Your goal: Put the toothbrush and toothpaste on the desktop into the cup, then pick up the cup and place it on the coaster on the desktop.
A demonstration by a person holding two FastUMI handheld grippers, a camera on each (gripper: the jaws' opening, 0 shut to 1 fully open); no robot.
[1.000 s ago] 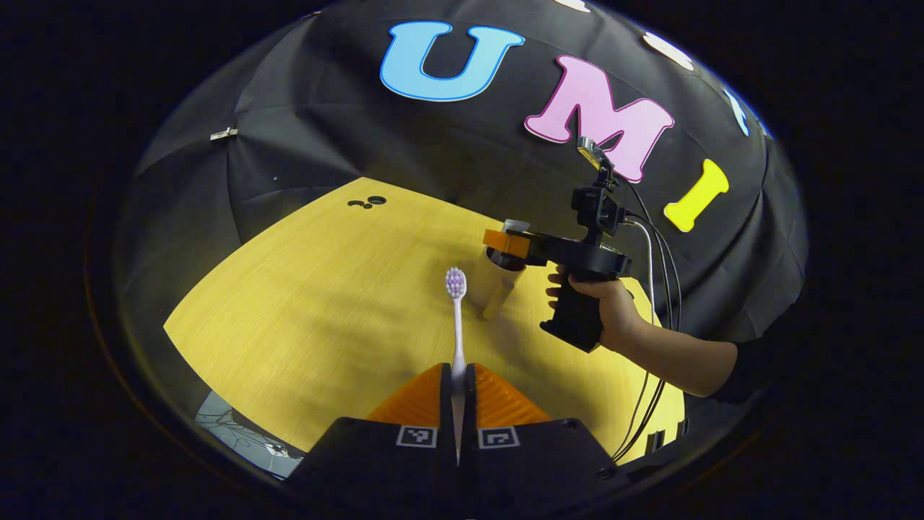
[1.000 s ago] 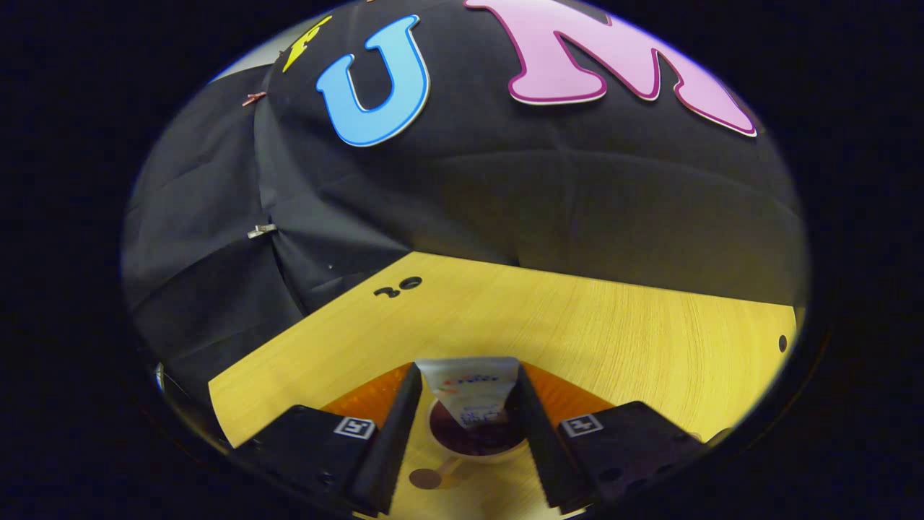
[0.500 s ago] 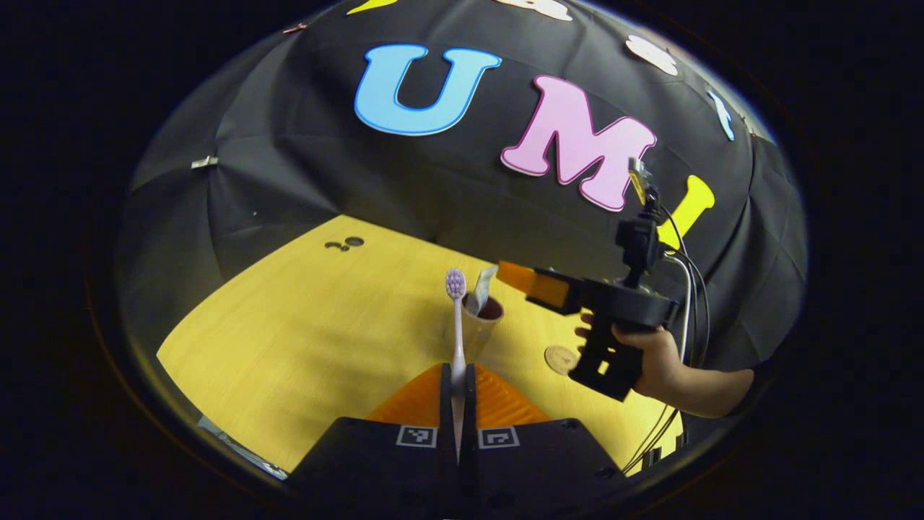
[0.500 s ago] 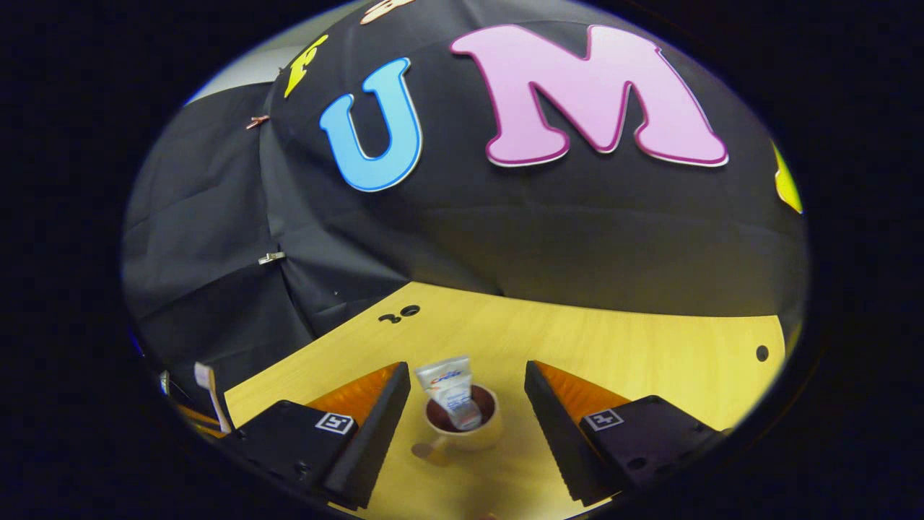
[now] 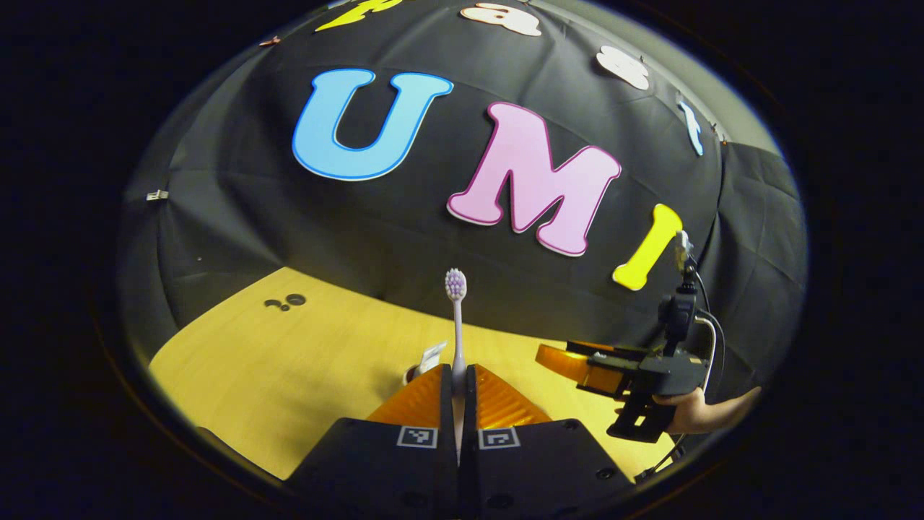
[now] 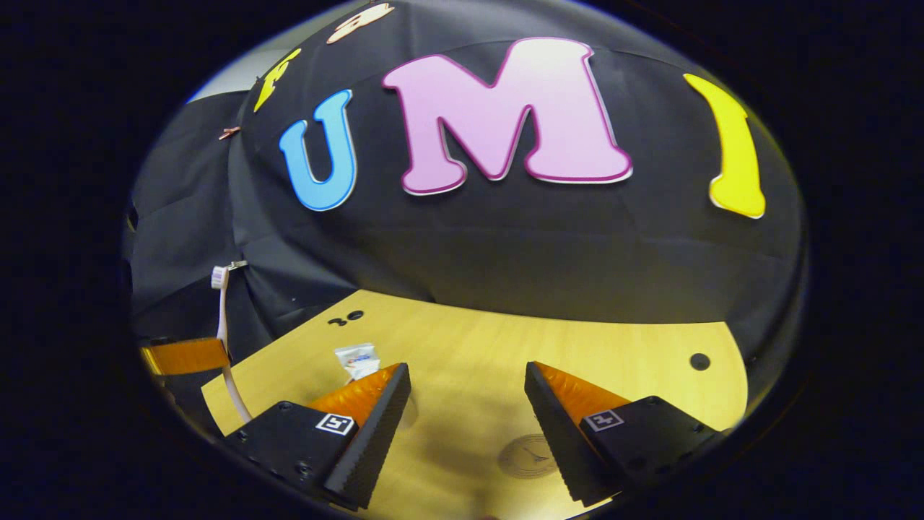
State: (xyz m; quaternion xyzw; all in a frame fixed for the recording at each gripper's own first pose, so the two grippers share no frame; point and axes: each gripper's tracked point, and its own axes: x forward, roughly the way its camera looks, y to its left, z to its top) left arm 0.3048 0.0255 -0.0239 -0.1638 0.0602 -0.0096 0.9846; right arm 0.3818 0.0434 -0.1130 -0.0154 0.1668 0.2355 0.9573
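Over the yellow wooden desktop (image 5: 303, 361) at lower centre, our left gripper (image 5: 458, 381) pinches the light, stiff toothbrush (image 5: 455, 318) low on its handle (right gripper (image 6: 468, 404) gapes wide, empty).

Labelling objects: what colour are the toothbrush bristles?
Purple and white bristles on the toothbrush, clearest in the left gripper view.

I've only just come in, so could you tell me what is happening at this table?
A person works with two handheld grippers. The left gripper is shut on a toothbrush, held upright above the desktop. The toothpaste already stands in the cup. The right gripper is open and empty, with the coaster lying between its fingers on the desktop.
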